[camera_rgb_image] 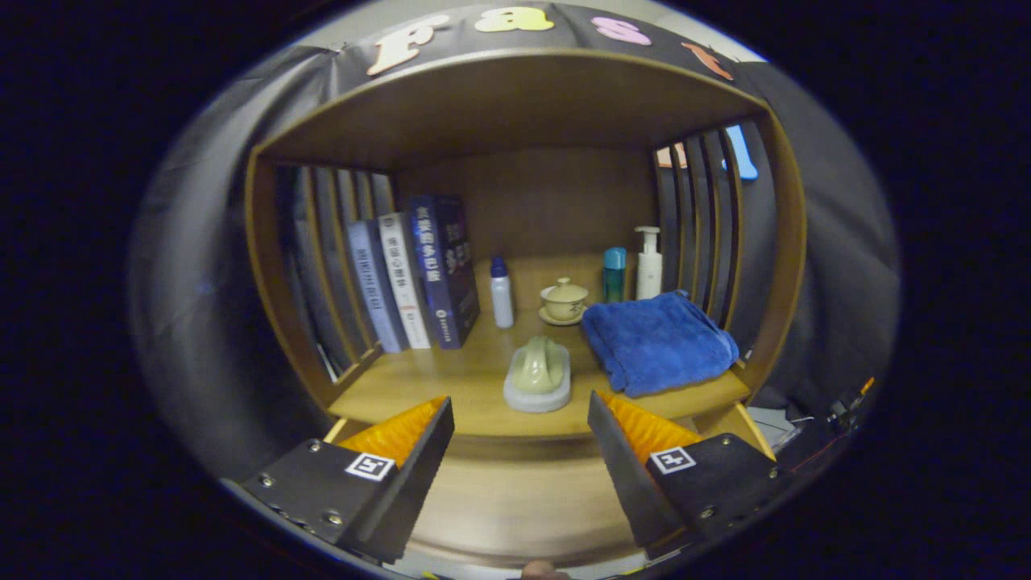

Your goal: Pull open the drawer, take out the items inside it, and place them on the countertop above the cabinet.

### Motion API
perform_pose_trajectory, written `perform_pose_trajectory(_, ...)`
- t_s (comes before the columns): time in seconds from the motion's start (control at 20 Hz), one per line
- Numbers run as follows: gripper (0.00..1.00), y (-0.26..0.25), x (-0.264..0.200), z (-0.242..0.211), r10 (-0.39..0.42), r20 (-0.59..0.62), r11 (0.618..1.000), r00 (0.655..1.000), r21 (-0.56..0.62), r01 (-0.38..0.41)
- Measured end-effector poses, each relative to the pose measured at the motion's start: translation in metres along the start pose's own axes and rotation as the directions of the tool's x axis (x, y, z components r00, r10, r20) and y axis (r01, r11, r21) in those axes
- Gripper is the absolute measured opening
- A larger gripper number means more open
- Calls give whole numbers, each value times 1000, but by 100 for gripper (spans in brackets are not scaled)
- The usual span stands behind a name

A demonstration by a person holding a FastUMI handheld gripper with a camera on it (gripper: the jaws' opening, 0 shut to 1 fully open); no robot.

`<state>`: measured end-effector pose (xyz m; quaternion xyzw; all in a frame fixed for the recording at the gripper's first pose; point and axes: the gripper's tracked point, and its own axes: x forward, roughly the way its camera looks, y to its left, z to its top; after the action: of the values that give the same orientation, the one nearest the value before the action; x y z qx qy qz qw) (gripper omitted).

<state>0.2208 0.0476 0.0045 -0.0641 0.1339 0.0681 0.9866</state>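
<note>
Drawer front [515,503] crosswise under spread hand-held gripper [519,419] (nothing held)

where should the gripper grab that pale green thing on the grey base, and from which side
Probably the raised green hump itself, not the flat grey base beneath it. It stands as a narrow ridge running away from the open gripper, so coming straight in from the front of the countertop would put one finger on each long flank. The folded blue towel lies close on one side, so keep clear of it.
</note>
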Motion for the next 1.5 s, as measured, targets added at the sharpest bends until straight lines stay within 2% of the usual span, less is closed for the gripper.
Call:
perform_pose_trajectory(0.15,99,16,-51,-7,34,53,999,998,-25,-33)
perform_pose_trajectory(0.35,99,34,-105,-49,69,69,998,995,-7,-69)
perform_pose_trajectory(0.55,99,25,-130,-95,26,95,1000,995,4,-27)
perform_pose_trajectory(0.75,99,24,-128,-145,53,91,998,994,41,-57)
perform_pose_trajectory(0.95,99,5,-127,-192,22,76,999,997,30,-25)
perform_pose_trajectory(1.2,99,2,-115,-218,21,69,1000,997,-12,-21)
perform_pose_trajectory(1.5,99,-1,-81,-210,-10,81,999,997,-39,13)
